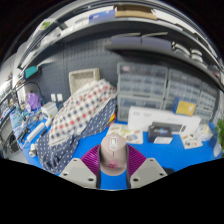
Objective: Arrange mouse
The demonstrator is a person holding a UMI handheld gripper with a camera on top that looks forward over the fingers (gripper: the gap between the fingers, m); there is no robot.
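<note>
A pale beige computer mouse (113, 153) with a scroll wheel sits between my two fingers, above a blue table surface (165, 152). My gripper (113, 166) has its magenta pads (92, 160) pressed against both sides of the mouse, so it is shut on it. The mouse points away from me, its rear end down between the fingers.
Beyond the fingers on the blue surface lie a beige mat or pad (125, 131) and a white box (162, 129). A chair draped with a checked cloth (80, 110) stands at the left. Shelves with bins (150, 85) line the back.
</note>
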